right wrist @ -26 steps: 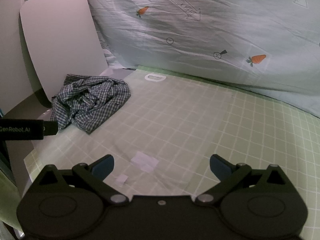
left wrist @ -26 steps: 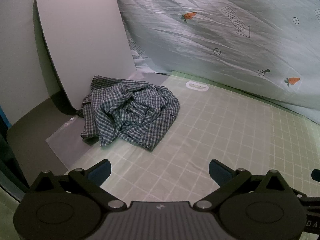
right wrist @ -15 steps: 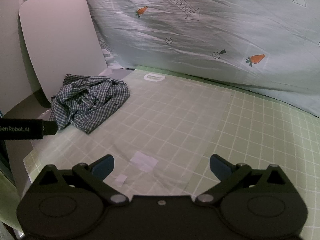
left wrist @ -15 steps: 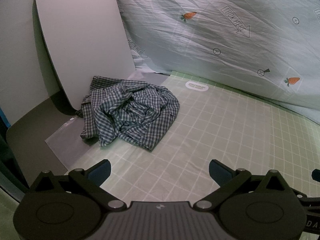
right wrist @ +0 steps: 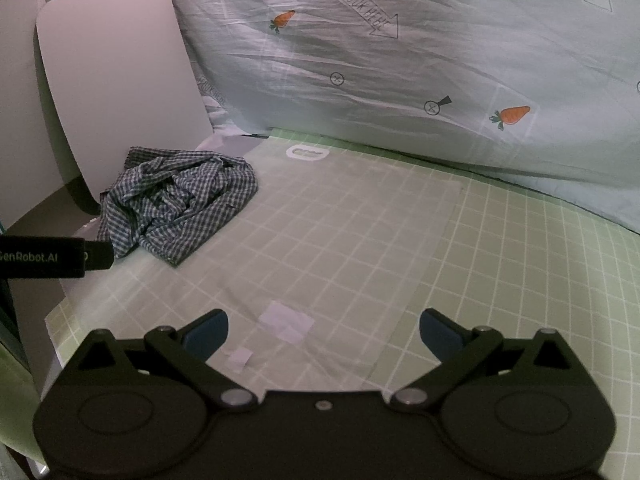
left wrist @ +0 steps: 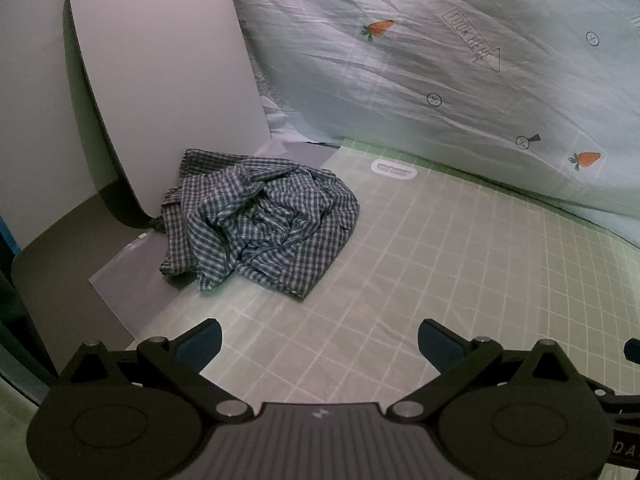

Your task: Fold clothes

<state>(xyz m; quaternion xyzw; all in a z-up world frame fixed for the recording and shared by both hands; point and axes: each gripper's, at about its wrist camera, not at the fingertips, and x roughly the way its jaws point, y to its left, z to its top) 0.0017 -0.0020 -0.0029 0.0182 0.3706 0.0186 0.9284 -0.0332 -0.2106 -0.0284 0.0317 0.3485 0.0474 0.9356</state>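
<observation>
nothing had shifted over the last second — i held the left gripper (left wrist: 318,344) and right gripper (right wrist: 323,332) spread wide, empty, the crumpled checked shirt (left wrist: 260,222) untouched — folding not begun.

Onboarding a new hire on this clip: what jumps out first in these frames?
The crumpled checked shirt heaped at the far left of the green grid mat, against the leaning white board. Behind the mat hangs a pale sheet printed with carrots. The left gripper and right gripper both stand wide open and empty, short of the shirt.
</observation>
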